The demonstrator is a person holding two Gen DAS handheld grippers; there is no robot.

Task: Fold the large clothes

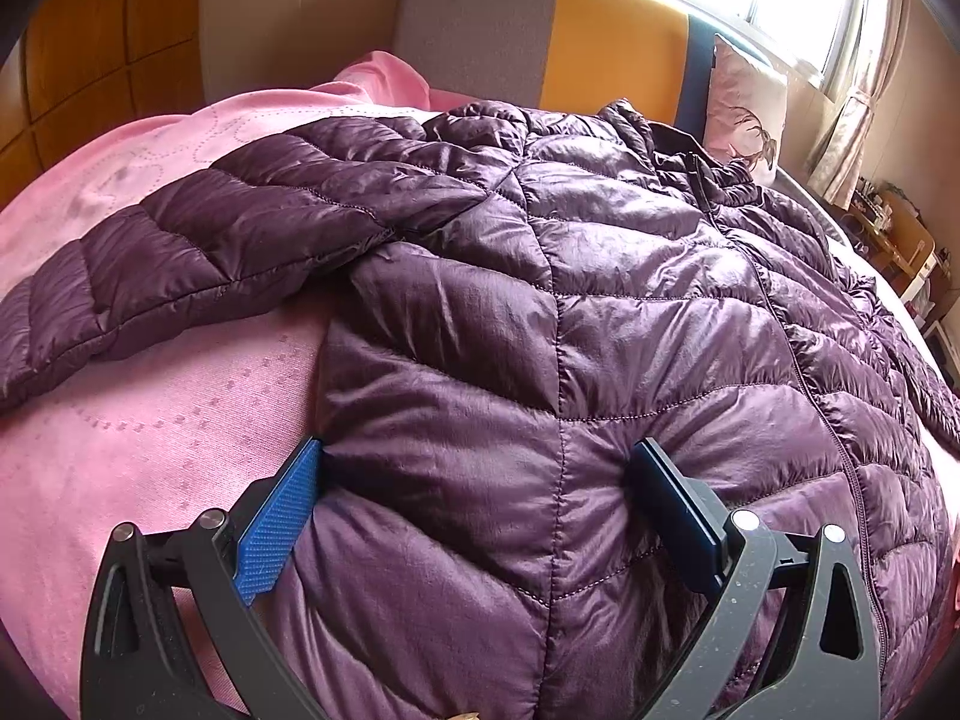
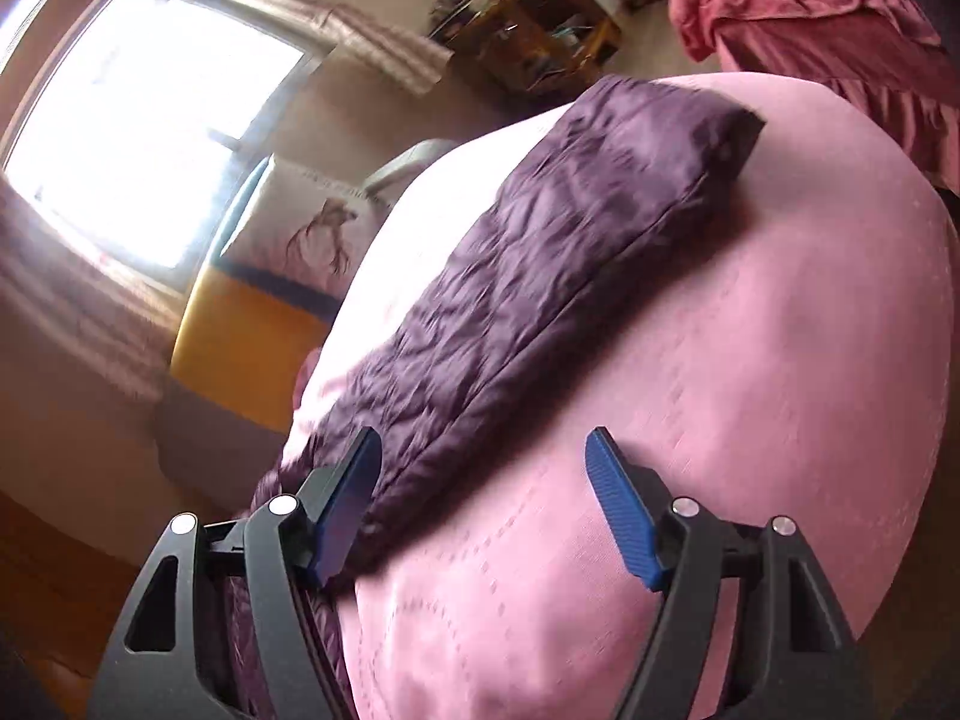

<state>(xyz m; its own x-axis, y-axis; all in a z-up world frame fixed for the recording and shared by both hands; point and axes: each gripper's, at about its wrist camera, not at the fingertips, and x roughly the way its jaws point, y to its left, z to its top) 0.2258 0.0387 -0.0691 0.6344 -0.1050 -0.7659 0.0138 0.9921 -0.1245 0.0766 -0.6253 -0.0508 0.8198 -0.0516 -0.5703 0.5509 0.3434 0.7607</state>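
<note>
A large purple quilted puffer jacket (image 1: 600, 276) lies spread front-up on a pink bed sheet (image 1: 138, 438), zip down the middle, one sleeve (image 1: 180, 252) stretched to the left. My left gripper (image 1: 480, 456) is open, its blue pads straddling the jacket's lower left side panel; the left pad (image 1: 282, 528) sits at the jacket's side edge. In the right wrist view the other sleeve (image 2: 570, 252) lies across the pink sheet (image 2: 750, 390). My right gripper (image 2: 486, 450) is open over the sleeve's lower edge, its left pad (image 2: 348, 504) over the fabric.
A headboard (image 1: 540, 42) of grey, orange and blue panels stands at the far end, with a printed pillow (image 1: 744, 108) against it. A bright window (image 2: 150, 120) with curtains is behind. A cluttered wooden shelf (image 2: 528, 30) and crumpled pink bedding (image 2: 828, 30) lie beyond the bed.
</note>
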